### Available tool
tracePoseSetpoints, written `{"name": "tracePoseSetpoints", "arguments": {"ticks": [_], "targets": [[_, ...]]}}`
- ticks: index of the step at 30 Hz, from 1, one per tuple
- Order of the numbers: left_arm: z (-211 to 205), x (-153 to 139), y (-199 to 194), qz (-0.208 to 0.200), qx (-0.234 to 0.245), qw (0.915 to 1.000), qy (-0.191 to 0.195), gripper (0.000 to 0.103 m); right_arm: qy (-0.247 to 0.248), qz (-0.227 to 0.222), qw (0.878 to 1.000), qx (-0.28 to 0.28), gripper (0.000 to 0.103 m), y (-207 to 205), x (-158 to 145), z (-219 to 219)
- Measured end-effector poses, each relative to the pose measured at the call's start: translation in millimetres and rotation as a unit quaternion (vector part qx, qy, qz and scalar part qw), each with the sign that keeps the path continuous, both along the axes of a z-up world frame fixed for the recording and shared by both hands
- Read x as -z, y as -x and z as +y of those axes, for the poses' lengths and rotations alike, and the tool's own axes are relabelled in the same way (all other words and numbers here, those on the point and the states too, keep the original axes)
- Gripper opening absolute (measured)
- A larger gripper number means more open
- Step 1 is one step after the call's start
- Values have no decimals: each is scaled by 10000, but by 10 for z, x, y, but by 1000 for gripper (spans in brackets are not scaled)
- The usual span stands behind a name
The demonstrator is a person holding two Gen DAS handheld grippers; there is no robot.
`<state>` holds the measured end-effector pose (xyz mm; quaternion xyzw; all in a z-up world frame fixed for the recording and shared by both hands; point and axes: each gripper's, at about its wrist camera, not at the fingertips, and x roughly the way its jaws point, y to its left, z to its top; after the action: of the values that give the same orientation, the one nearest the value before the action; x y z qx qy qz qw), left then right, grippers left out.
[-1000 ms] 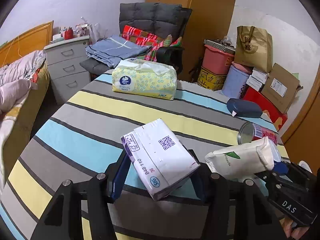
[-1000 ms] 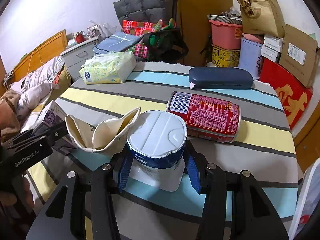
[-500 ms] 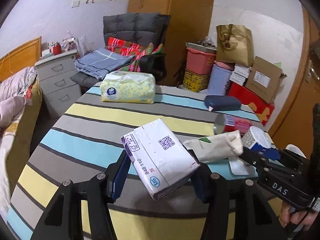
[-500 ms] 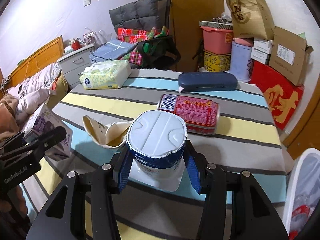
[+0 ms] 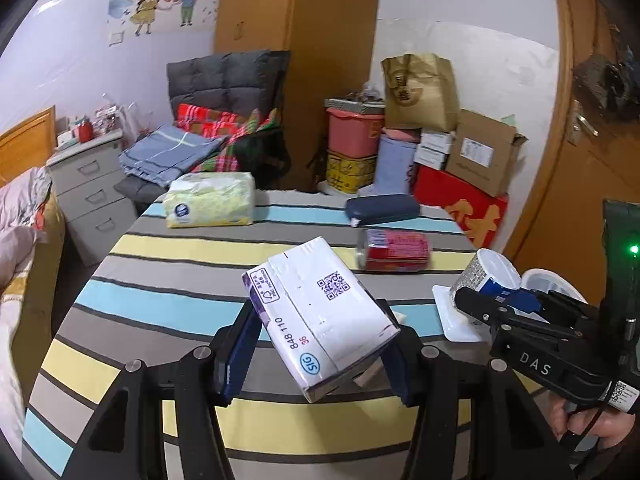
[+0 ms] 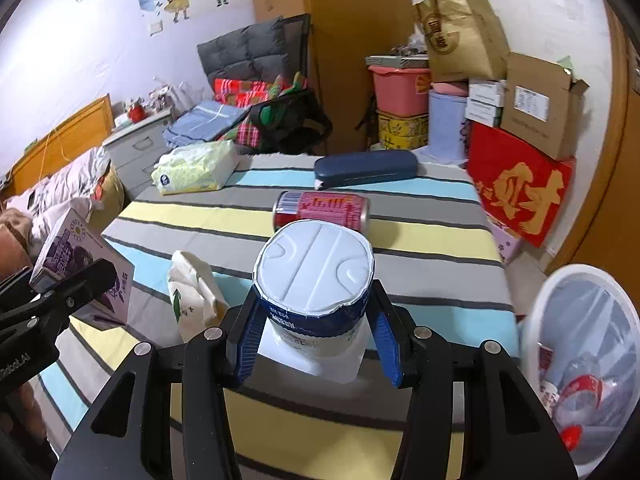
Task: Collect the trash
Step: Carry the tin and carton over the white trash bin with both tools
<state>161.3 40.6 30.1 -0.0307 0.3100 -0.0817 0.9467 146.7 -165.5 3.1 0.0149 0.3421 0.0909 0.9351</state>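
The left gripper [image 5: 320,344] pinches a tilted carton [image 5: 318,314]; the right gripper [image 6: 316,344] pinches an upside-down cup [image 6: 314,280], both above the surface [image 6: 420,240]. A skewed carton might slip before reaching the bin [image 6: 536,320] at right.

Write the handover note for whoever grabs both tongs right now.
Left tongs: shut on the milk carton, held above the table.
Right tongs: shut on the yogurt cup, also lifted.
White bin stands right of the table, with trash already inside.
Left to do: drop both items in, then collect the red can and the crumpled paper bag.
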Motion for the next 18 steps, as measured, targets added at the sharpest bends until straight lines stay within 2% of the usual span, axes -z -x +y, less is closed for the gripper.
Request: {"name": "tracePoseSetpoints", "arguments": {"ticks": [18], "targets": [[-994, -267, 189, -198, 1077, 9940, -61, 57, -40, -345, 9963, 784, 51, 419, -205, -731]]}}
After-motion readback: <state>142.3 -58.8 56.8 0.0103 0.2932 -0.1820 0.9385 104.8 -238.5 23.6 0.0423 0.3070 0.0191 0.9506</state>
